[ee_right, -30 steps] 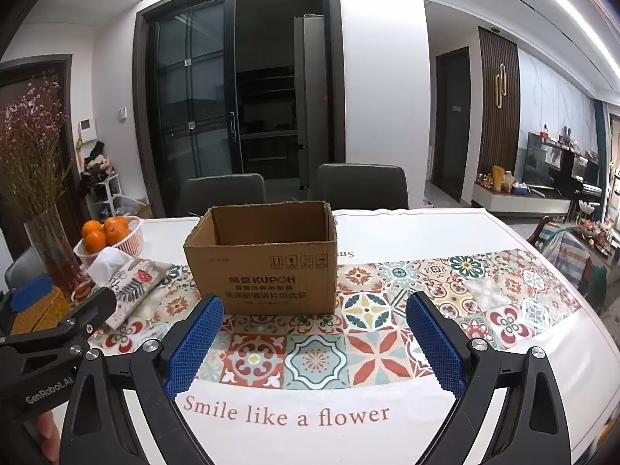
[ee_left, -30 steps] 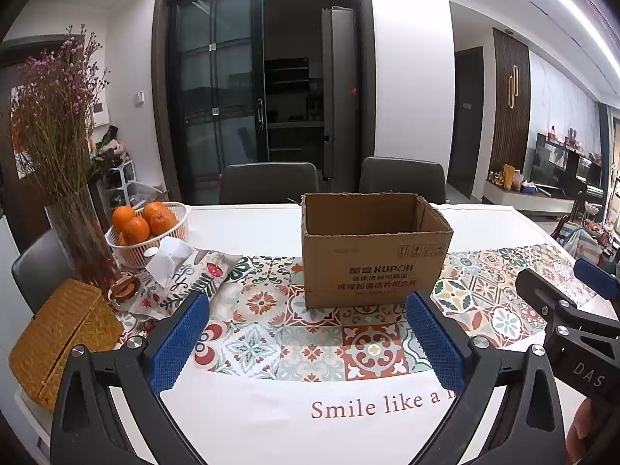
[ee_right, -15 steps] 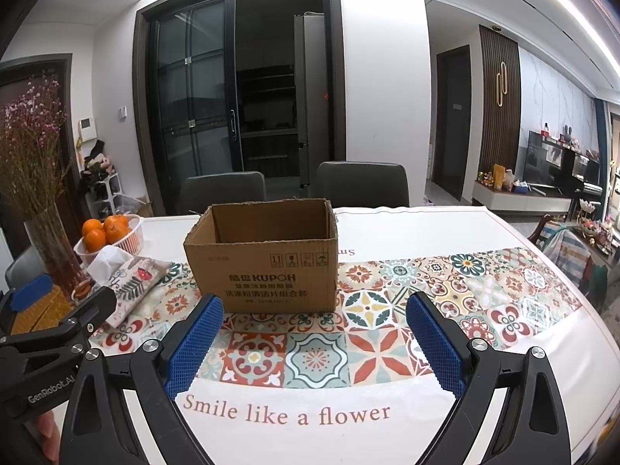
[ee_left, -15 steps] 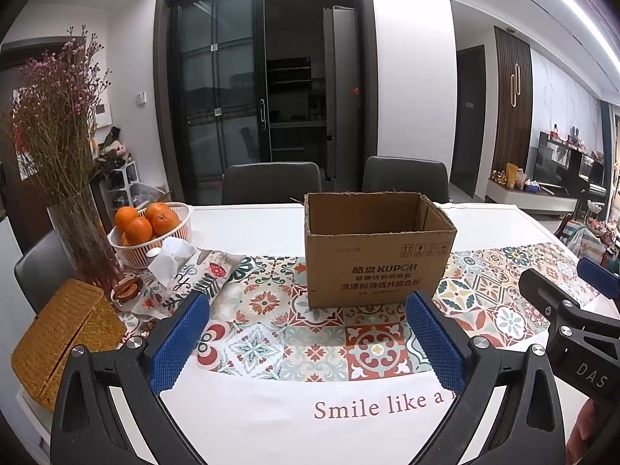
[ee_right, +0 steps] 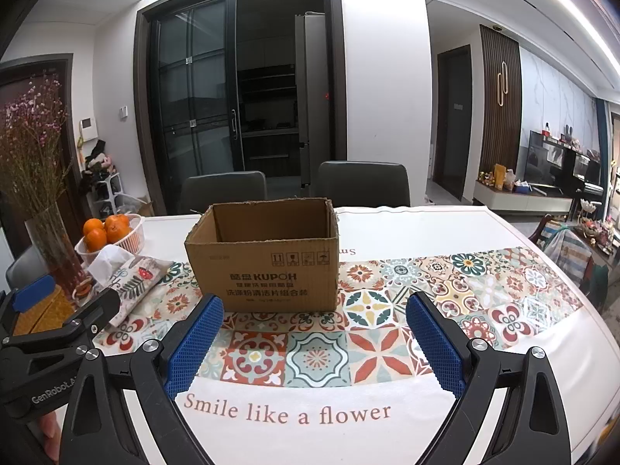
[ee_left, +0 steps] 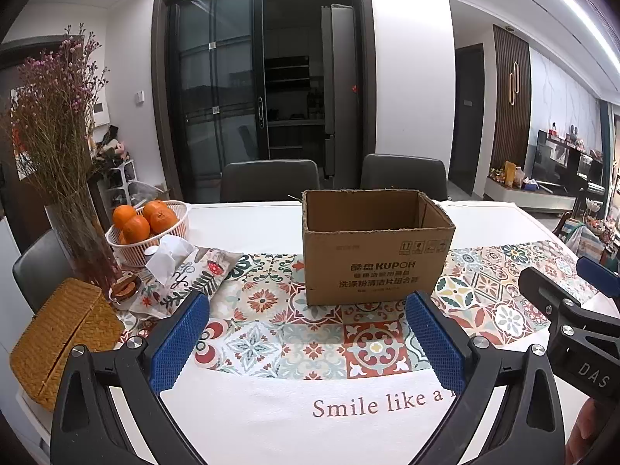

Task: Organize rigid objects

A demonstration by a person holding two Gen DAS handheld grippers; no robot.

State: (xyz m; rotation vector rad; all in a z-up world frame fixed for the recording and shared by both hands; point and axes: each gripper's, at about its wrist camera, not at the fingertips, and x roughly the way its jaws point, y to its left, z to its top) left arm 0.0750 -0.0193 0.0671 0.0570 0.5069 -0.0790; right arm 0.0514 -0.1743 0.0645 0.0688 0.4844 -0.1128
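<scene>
An open brown cardboard box (ee_left: 374, 248) (ee_right: 265, 257) stands upright on the patterned table runner, its inside out of sight from here. My left gripper (ee_left: 308, 343) hovers over the white tablecloth just short of the box, jaws open and nothing between the blue pads. Beside it on the right, my right gripper (ee_right: 314, 343) is likewise open and holds nothing, with the box ahead and slightly to its left. Each gripper shows at the edge of the other's view.
At the left stand a white basket of oranges (ee_left: 145, 221), a floral tissue pouch (ee_left: 186, 271), a glass vase of dried flowers (ee_left: 77, 240), a small dish (ee_left: 124, 288) and a woven straw box (ee_left: 58, 333). Two dark chairs (ee_left: 271, 186) stand behind the table.
</scene>
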